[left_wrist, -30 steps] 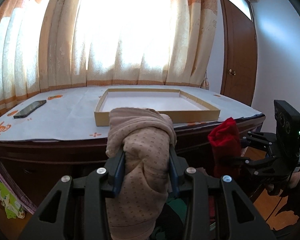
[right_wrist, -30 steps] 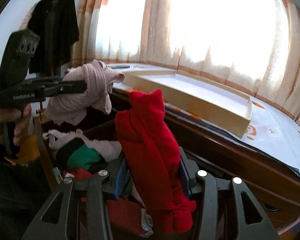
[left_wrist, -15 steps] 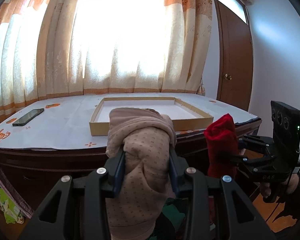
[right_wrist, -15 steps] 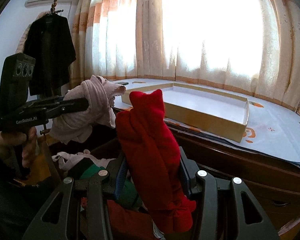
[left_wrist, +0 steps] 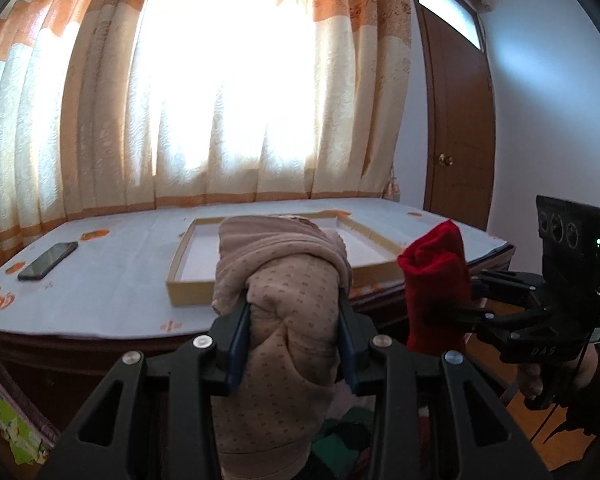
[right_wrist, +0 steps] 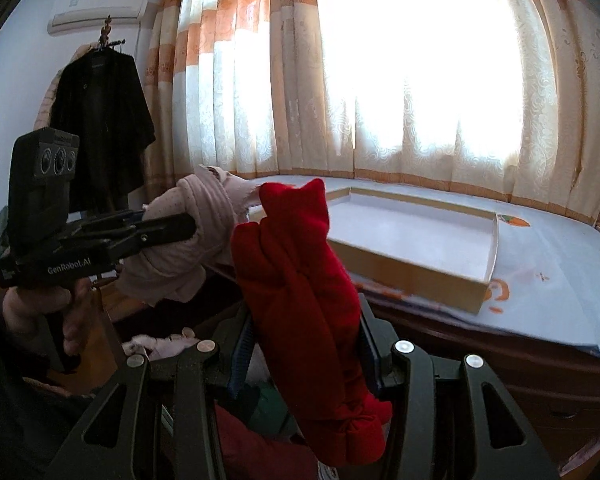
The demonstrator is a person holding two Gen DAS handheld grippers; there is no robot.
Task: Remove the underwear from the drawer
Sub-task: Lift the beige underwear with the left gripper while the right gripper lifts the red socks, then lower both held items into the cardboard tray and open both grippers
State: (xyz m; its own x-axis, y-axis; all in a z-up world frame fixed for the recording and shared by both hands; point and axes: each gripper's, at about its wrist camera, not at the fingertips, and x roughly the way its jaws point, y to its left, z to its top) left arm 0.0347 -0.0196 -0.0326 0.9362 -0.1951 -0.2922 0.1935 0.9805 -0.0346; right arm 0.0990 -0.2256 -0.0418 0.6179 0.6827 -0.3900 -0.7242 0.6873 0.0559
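While both garments hung clear of the drawer [right_wrist: 172,344], each depended on a narrow pinch across bunched cloth. The left hand-held gripper [left_wrist: 292,344] was clenched on the beige dotted underwear [left_wrist: 288,304], whose bulk bulged above the jaws and trailed below them. The right hand-held gripper [right_wrist: 306,352] was clamped on the red underwear [right_wrist: 304,280], with a knotted end dangling under the pads. Both pieces were held in the air in front of the tabletop [left_wrist: 112,276], short of the shallow cardboard box [right_wrist: 416,240] lying on it.

The likeliest trouble, as I judged it, was slippage: soft folded fabric could creep out of either grip if the wrist tipped or jerked, and it would drop back among the clothes [right_wrist: 268,404] left in the drawer. The trailing ends could also catch on the drawer front or the tabletop edge on the way over. The two garments sat close together, so a careless crossing could tangle them. The phone [left_wrist: 48,266] lay well apart from the box and seemed safe.
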